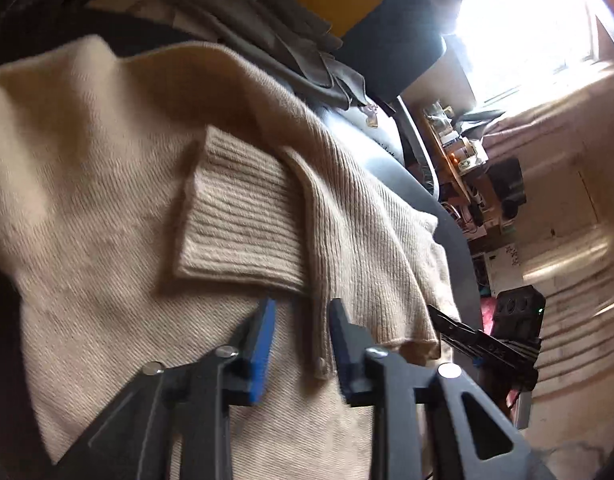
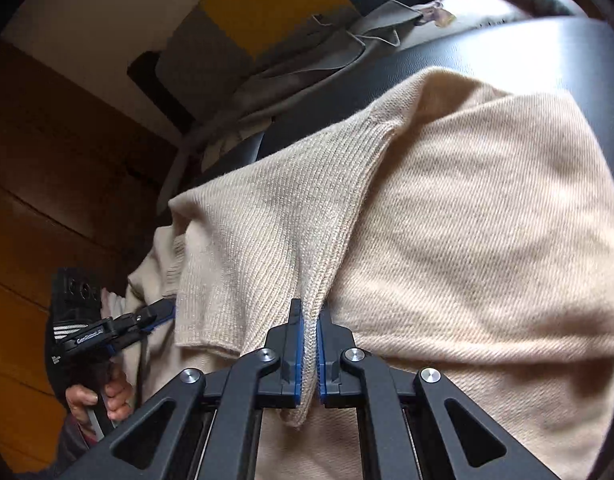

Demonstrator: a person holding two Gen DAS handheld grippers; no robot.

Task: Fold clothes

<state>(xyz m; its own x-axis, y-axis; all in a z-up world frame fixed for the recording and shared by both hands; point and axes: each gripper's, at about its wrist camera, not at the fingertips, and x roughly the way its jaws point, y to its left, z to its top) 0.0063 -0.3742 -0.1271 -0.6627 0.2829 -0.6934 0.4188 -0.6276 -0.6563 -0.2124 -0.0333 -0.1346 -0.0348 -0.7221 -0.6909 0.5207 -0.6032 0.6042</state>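
Observation:
A cream knit sweater (image 1: 107,184) lies over a black padded surface (image 2: 507,52), with one ribbed cuff (image 1: 235,216) folded on top. My left gripper (image 1: 303,312) hovers low over it, open; a ribbed edge of the sweater runs between the fingers and the blue pads (image 1: 265,344) do not press on it. My right gripper (image 2: 310,312) is shut on a raised fold of the sweater (image 2: 467,220), pinched between its blue pads. Each view shows the other gripper at the sweater's side edge: the right gripper (image 1: 439,316) and the left gripper (image 2: 163,308).
A grey garment (image 2: 307,64) is heaped behind the sweater. A hand (image 2: 107,396) holds the left gripper's handle. Wooden floor (image 2: 47,200) lies to the left. A cluttered shelf (image 1: 467,152) and a bright window (image 1: 527,32) lie to the right of the black surface.

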